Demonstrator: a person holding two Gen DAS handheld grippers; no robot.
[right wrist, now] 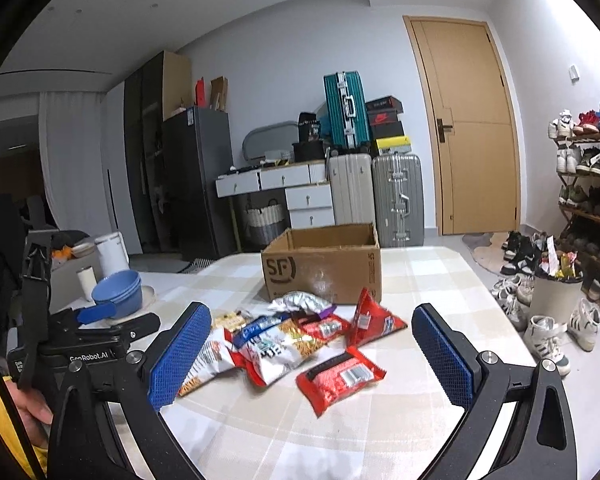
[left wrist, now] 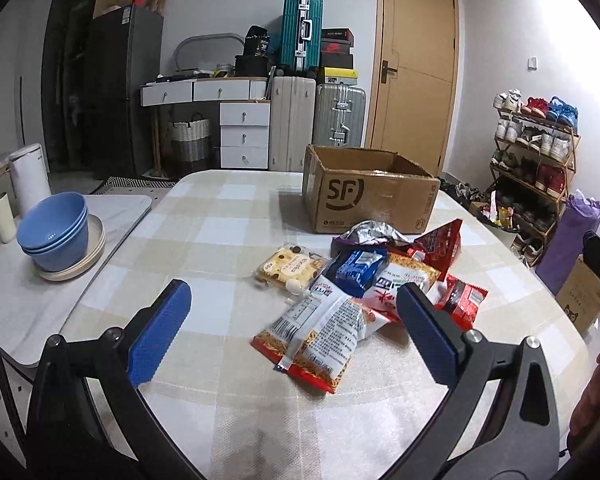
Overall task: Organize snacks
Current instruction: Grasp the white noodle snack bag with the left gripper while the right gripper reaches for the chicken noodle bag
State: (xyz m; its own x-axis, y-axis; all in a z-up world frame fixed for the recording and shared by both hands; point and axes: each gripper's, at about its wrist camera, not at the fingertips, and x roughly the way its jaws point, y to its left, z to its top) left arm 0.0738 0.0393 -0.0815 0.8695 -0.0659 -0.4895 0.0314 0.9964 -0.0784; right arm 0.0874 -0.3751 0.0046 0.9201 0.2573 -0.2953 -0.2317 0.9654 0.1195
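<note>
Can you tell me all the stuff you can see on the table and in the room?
cardboard box: one, brown, open, on the checked table, behind the snacks
snack packets: a pile of about eight, mostly red, white and blue, in front of the box
blue bowls: a stack, on a pale plate, on the side table at left
white kettle: one, behind the bowls
suitcases: three, teal, cream, silver, by the wall
shoe rack: one, full, at right
left gripper: open
right gripper: open
</note>
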